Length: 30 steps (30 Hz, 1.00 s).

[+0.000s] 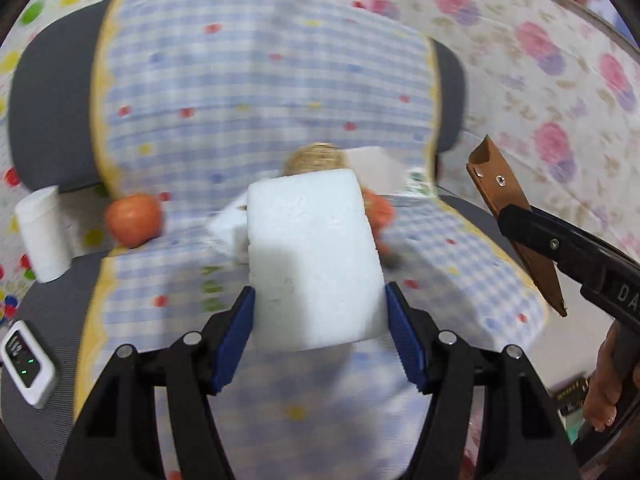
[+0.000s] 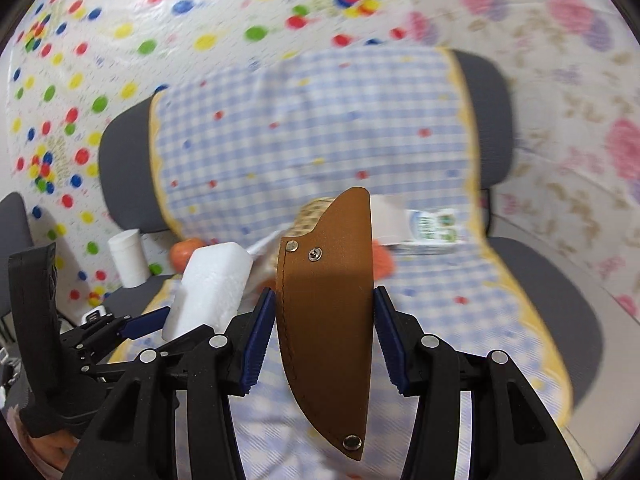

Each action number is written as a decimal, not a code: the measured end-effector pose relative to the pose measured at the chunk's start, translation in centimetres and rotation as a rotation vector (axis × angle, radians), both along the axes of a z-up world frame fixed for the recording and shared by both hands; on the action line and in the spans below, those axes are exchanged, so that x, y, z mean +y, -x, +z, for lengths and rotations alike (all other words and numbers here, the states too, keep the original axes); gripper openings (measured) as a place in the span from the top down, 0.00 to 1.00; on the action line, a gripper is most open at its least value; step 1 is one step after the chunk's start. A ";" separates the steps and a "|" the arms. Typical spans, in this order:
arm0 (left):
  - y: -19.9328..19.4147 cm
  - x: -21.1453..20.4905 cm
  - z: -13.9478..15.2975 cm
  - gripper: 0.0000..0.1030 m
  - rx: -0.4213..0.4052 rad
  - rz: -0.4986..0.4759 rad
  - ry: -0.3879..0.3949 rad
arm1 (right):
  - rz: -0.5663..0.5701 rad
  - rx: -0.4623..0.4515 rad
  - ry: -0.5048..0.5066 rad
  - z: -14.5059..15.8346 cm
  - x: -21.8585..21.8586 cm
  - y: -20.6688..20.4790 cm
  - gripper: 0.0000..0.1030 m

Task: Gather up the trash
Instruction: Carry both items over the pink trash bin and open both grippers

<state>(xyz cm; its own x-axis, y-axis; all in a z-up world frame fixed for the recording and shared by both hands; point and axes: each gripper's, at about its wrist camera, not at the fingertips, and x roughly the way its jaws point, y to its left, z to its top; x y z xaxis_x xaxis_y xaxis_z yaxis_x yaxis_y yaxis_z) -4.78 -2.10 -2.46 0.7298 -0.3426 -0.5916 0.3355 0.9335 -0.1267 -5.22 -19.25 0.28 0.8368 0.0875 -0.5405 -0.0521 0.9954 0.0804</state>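
Note:
My left gripper [image 1: 320,300] is shut on a white foam block [image 1: 314,260] and holds it above the chair seat; the block also shows in the right wrist view [image 2: 212,284]. My right gripper [image 2: 324,300] is shut on a brown leather sheath [image 2: 326,312], also seen at the right in the left wrist view [image 1: 516,216]. On the checkered seat cover [image 1: 240,100] behind lie an orange fruit [image 1: 134,220], a woven ball [image 1: 316,158], a white carton [image 2: 424,224] and white paper [image 1: 226,226].
A grey office chair [image 2: 560,300] carries the cover. A white roll [image 1: 42,232] stands at the left. A small white device [image 1: 26,364] with green lights lies on the seat's left. Dotted and floral sheets [image 2: 160,20] hang behind.

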 end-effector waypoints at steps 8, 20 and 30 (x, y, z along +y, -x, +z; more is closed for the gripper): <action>3.3 -7.5 0.0 0.39 -0.031 -0.180 -0.005 | -0.173 -0.010 0.011 -0.2 -6.0 6.7 0.51; 8.6 -17.5 -1.7 0.39 -0.012 -0.485 -0.009 | -0.468 0.026 0.022 -2.3 -13.8 17.3 0.51; 12.6 -24.2 -3.8 0.35 0.030 -0.688 -0.045 | -0.628 0.034 -0.023 -3.4 -18.1 22.9 0.49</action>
